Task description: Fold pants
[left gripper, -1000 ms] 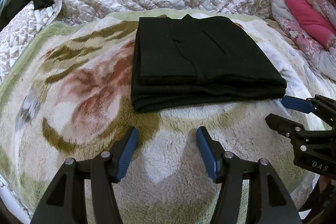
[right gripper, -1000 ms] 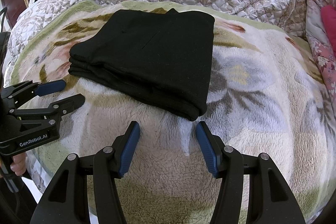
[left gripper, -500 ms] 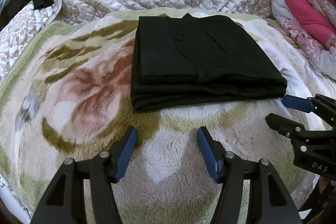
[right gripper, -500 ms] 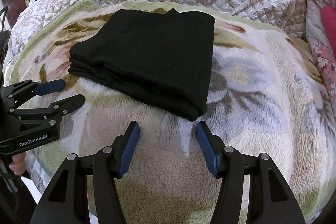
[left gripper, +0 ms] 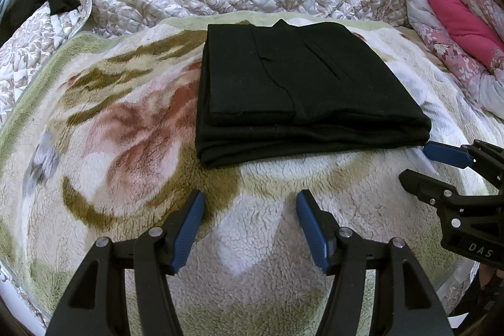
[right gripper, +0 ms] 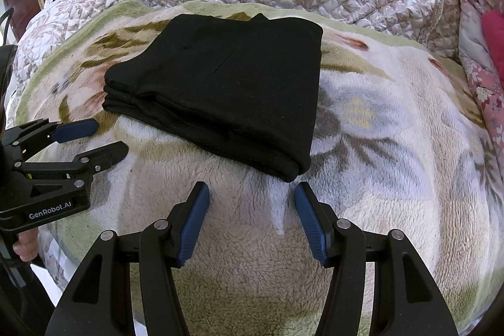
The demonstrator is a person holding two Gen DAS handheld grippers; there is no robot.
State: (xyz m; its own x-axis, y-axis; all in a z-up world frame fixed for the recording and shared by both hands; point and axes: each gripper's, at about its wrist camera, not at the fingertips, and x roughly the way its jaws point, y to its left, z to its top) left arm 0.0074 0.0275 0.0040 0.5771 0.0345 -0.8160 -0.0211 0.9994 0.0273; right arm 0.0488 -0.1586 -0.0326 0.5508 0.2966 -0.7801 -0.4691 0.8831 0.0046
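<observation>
Almost nothing has moved since a second ago. The black pants (left gripper: 299, 90) lie folded in a thick stack at the far middle of the floral fleece blanket (left gripper: 104, 140). The left gripper (left gripper: 250, 225) and the right gripper (right gripper: 252, 216) hover just before its near edge, both released and empty; the right one is nearer, at the stack's near right corner. The fold looks finished.

Black pants (left gripper: 296, 90), folded, flat on blanket (left gripper: 126, 147)
</observation>
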